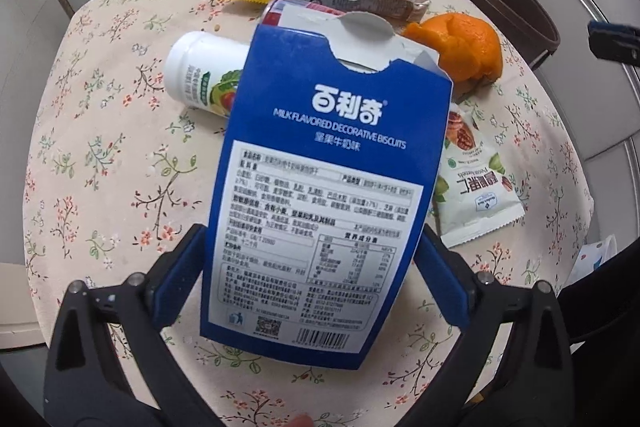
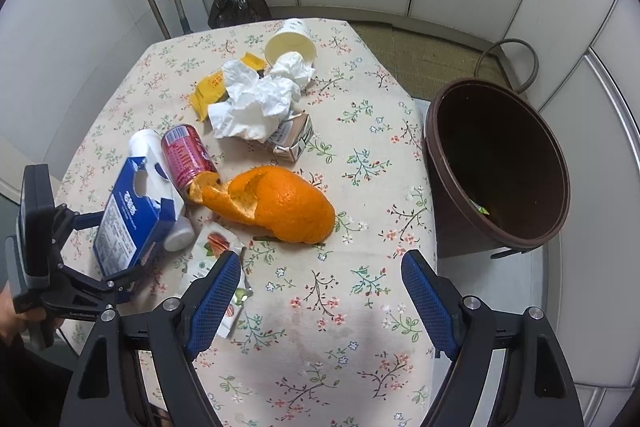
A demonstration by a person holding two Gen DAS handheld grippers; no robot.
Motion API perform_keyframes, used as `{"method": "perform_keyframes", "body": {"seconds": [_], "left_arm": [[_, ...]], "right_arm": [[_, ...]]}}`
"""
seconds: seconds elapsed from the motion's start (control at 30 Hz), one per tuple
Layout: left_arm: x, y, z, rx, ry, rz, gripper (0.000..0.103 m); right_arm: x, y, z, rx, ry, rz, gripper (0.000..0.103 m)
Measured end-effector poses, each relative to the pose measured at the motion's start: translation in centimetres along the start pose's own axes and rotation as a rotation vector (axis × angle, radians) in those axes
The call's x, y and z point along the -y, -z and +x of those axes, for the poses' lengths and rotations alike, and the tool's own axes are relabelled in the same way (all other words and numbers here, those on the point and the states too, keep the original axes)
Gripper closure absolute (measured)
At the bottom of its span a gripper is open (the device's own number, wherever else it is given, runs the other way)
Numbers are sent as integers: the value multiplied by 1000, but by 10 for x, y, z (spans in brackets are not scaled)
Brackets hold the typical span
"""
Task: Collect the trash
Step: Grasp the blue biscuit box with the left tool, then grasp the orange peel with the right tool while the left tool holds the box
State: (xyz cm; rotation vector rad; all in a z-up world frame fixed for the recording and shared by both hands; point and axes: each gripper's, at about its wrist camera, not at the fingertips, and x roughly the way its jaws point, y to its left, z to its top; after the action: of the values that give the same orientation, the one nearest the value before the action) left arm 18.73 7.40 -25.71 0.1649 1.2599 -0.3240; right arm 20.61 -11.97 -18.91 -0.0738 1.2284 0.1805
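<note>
1. Two hand-held grippers: the left hand-held gripper (image 1: pixel 312 267) has its jaws either side of the blue biscuit box (image 1: pixel 320 163); whether it is clamped I cannot tell. The right hand-held gripper (image 2: pixel 320 291) stands released over bare counter (image 2: pixel 340 327).
2. Step, I judge: first pickup; next, lift the box to the brown bin (image 2: pixel 496 167) at far right.
3. Beyond the box: one orange peel (image 2: pixel 276 203), one can (image 2: pixel 188 155), one white bottle (image 1: pixel 200 71), one paper cup (image 2: pixel 290 43).

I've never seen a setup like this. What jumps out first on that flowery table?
The blue biscuit box fills the left view, sitting between the pads of the left tool. Beside it, near the table's middle, lies a big curl of orange peel, with crumpled white tissue heaped farther back. At the table's right edge stands a dark brown bin, while the right tool hangs open and empty.
</note>
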Motion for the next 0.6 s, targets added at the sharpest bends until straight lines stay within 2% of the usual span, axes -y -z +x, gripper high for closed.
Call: {"method": "perform_keyframes", "body": {"seconds": [0.2, 0.47, 0.6], "left_arm": [[-15, -5, -5, 29, 50, -104, 5], [-25, -4, -58, 149, 37, -193, 5], [-23, -3, -75, 182, 20, -219, 6]], "right_arm": [[1, -3, 11, -25, 1, 2, 19], [7, -14, 43, -79, -21, 38, 19], [11, -25, 66, -102, -41, 63, 19]]}}
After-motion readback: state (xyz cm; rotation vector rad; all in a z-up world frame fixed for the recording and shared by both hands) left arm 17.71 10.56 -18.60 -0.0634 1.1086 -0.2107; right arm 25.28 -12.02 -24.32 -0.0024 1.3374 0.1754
